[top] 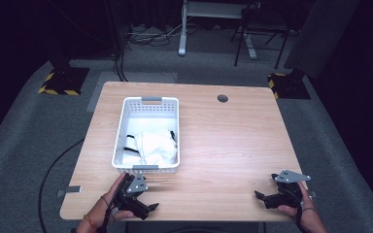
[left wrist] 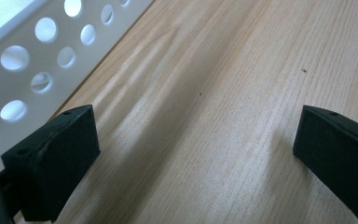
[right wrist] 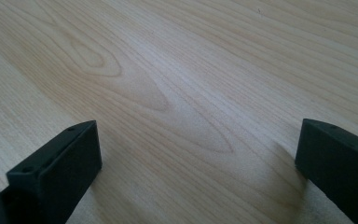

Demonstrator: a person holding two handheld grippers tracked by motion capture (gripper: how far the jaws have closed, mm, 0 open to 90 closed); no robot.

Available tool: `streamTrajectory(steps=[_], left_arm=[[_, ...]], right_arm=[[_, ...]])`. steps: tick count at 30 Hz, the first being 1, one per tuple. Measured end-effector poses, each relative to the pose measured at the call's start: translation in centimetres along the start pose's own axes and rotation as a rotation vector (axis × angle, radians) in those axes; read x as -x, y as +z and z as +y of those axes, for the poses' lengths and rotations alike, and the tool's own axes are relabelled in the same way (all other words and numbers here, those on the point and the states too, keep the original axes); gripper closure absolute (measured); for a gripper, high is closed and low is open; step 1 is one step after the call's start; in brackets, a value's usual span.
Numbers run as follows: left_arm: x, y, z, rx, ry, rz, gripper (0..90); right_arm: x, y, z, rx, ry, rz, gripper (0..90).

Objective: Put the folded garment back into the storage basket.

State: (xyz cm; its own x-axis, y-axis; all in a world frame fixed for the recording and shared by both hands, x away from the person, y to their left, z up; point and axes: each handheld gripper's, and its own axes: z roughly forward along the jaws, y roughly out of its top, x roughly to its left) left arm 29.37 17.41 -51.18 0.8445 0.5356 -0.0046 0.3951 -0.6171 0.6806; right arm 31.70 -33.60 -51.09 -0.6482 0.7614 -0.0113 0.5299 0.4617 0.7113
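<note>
From up high, I'm resting my left tongs [top: 151,207] on the light wooden worktop [top: 233,145], just in front of the white perforated plastic basket [top: 121,131] that's holding the crumpled white cloth with black straps [top: 153,145]. My right tongs [top: 258,195] are sitting near the right front corner. In the left gripper view, the jaws are gaping wide over bare wood, with the basket wall just beside. Right gripper view: jaws are spread wide too, hovering over wood grain.
</note>
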Motion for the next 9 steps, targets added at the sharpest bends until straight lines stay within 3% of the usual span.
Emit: streamTrajectory(steps=[9], left_arm=[[0.01,-0.02,-0.01,-0.001,-0.001,0.001,0.2]], right_arm=[[0.01,0.04,0.04,0.000,-0.002,0.001,0.3]])
